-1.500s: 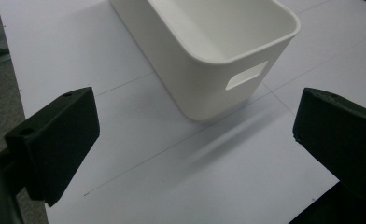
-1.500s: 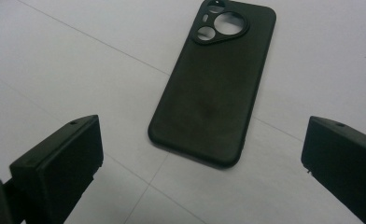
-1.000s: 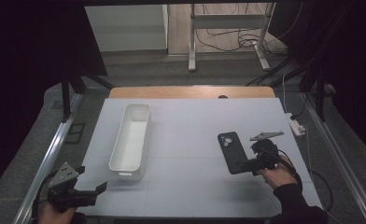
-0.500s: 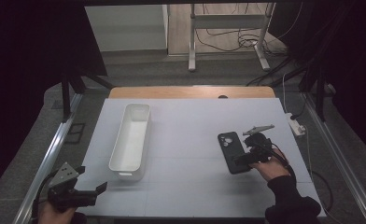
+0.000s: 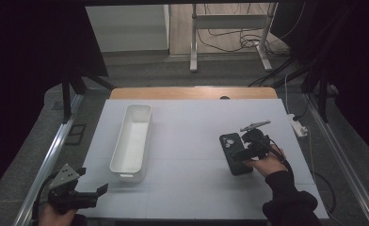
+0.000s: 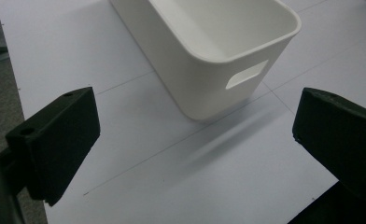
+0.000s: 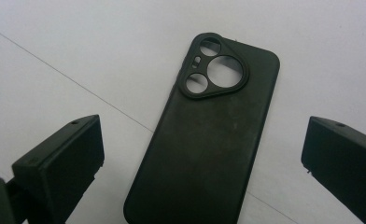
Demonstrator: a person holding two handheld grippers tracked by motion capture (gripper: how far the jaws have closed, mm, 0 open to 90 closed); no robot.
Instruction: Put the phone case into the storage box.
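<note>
Phone case (image 7: 209, 135): black, soft-looking, lying flat on the bench with its back up and camera cut-outs at the far end; on the right half of the bench (image 5: 192, 188), well apart from the bin.

Right hand-held gripper (image 5: 247, 151): released, jaws spread wide, one either side of the case in the right gripper view, touching nothing. Poised just over the near end of the case, hand behind it.

Step in hand (judged): lining up to pinch the case across its width.

Risk, grip: the case lies flush to the bench, so the jaw tips may close over its top face and skid off. Cause: no edge lifted to get under.

Risk, flex: a thin shell may buckle or pop out if squeezed across its open sides.

Risk, aim: the case sits skewed between the jaws, nearer the left one; an uneven close could shove it sideways rather than take it.

White bin (image 5: 132, 139): long, empty, upright, on the left half of the bench; handle slot in the near end wall.

Left hand-held gripper (image 5: 78, 193): released, jaws apart and empty, at the near left corner, near the bin's end, not touching.

Risk, left side: slight; a nudge would slide the light bin.
</note>
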